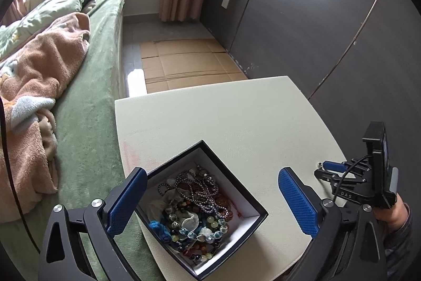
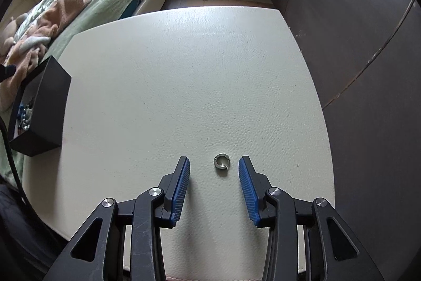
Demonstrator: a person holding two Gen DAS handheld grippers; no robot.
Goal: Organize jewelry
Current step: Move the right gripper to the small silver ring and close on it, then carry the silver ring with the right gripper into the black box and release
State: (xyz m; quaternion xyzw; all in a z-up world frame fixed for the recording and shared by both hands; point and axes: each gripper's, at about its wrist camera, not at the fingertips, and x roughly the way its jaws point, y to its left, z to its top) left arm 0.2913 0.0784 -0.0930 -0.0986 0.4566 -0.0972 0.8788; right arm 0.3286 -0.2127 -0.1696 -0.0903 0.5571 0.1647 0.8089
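A black jewelry box [image 1: 238,192] with a white lining holds a tangle of bead necklaces and bracelets [image 1: 196,207] on the cream table [image 1: 236,117]. My left gripper [image 1: 210,185] is open, its blue pads on either side of the box, above it. A small silver ring [image 2: 221,161] lies on the table. My right gripper [image 2: 214,165] is open with the ring between its fingertips, low over the table. The right gripper also shows in the left wrist view [image 1: 325,169] at the table's right edge. The box shows at far left in the right wrist view [image 2: 50,107].
A bed with a green cover [image 1: 92,102] and a peach blanket [image 1: 47,62] runs along the table's left side. A dark wardrobe wall [image 1: 329,17] stands on the right. Flattened cardboard [image 1: 184,62] lies on the floor beyond the table.
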